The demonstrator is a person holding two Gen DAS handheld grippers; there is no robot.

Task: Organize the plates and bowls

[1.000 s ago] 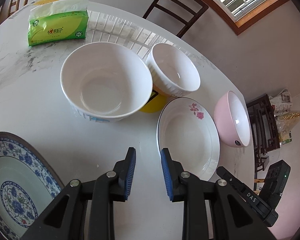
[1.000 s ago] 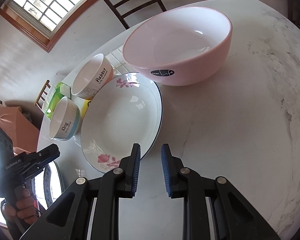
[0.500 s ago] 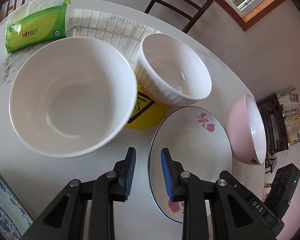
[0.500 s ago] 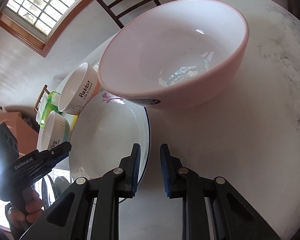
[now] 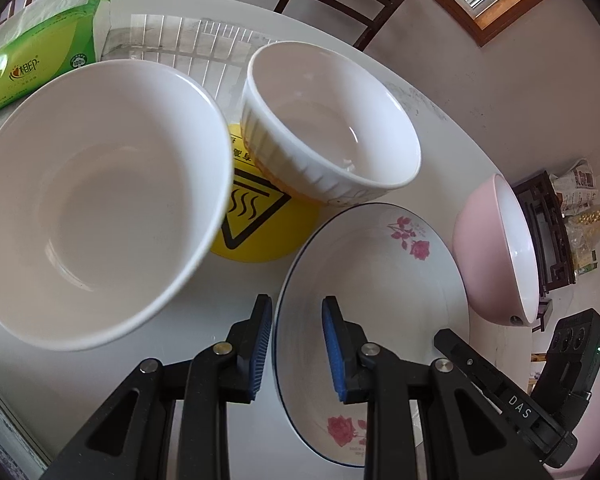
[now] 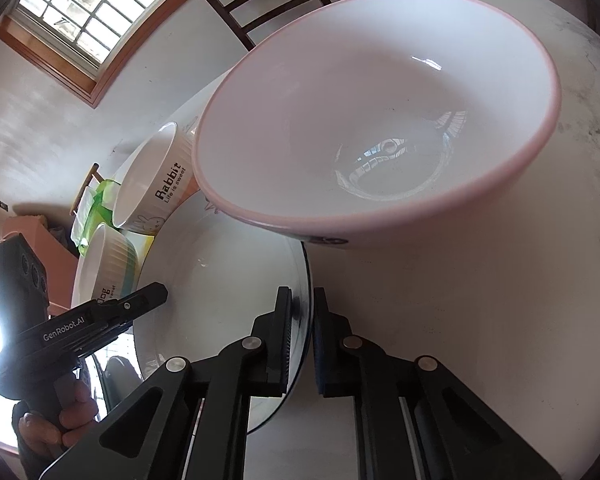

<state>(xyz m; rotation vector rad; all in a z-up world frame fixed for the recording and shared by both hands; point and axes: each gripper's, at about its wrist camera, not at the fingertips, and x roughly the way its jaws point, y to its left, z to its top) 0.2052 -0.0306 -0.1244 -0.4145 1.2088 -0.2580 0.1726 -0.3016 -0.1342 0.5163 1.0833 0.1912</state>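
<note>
Both grippers have closed in on the rose-patterned white plate [image 5: 374,276]: right gripper [image 6: 301,334] clenched on its rim beside the pink bowl [image 6: 380,120], left gripper [image 5: 296,344] parted astride the opposite rim, presumably steadying it for lifting.

Rose-painted plate [image 5: 380,280] flat on table, between white bowls [image 5: 100,200] and pink bowl [image 5: 484,248].

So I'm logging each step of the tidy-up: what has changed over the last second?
Both tongs moved forward to the rose plate. The left tongs now straddle its near rim, still open; the right tongs straddle its opposite rim, with a narrow gap between the fingers. The pink bowl, white bowls and plate appear unmoved.
</note>
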